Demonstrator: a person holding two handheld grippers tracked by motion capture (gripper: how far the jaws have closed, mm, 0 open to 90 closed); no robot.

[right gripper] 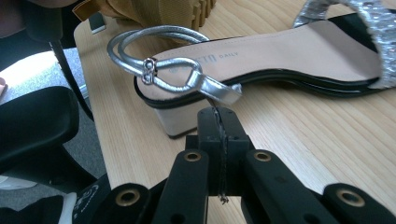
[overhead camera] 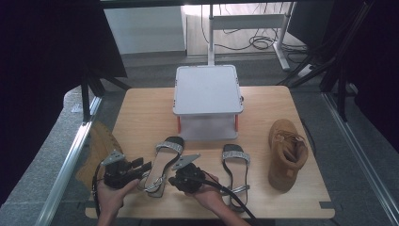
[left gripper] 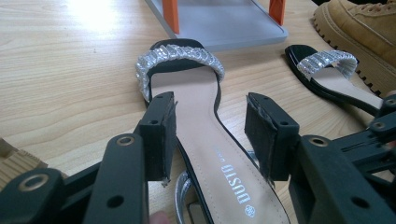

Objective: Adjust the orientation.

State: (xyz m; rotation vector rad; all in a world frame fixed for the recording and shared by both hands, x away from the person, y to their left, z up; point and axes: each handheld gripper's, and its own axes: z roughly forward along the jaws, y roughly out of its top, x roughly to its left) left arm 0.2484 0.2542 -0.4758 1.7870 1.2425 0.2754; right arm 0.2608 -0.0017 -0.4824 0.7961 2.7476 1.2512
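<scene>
A pair of black sandals with glittery silver bands lies on the wooden table (overhead camera: 141, 108). My left gripper (overhead camera: 143, 168) (left gripper: 211, 100) is open and straddles the middle of the left sandal (overhead camera: 162, 162) (left gripper: 205, 135); its left pad (left gripper: 168, 135) sits at the sole's edge and the right pad stands apart from it. My right gripper (overhead camera: 170, 181) (right gripper: 218, 114) is shut, with nothing seen between its jaws. Its tips rest just under the loose end of that sandal's silver ankle strap (right gripper: 187, 79), by the heel. The right sandal (overhead camera: 235, 165) (left gripper: 327, 70) lies untouched beside it.
A white two-level rack (overhead camera: 207, 89) (left gripper: 224, 23) with orange legs stands at the table's back middle. One tan boot (overhead camera: 286, 153) (left gripper: 364, 28) lies at the right. Another tan boot (overhead camera: 101, 146) (right gripper: 154, 11) sits at the left edge. A black chair (right gripper: 32, 121) is below the table's near edge.
</scene>
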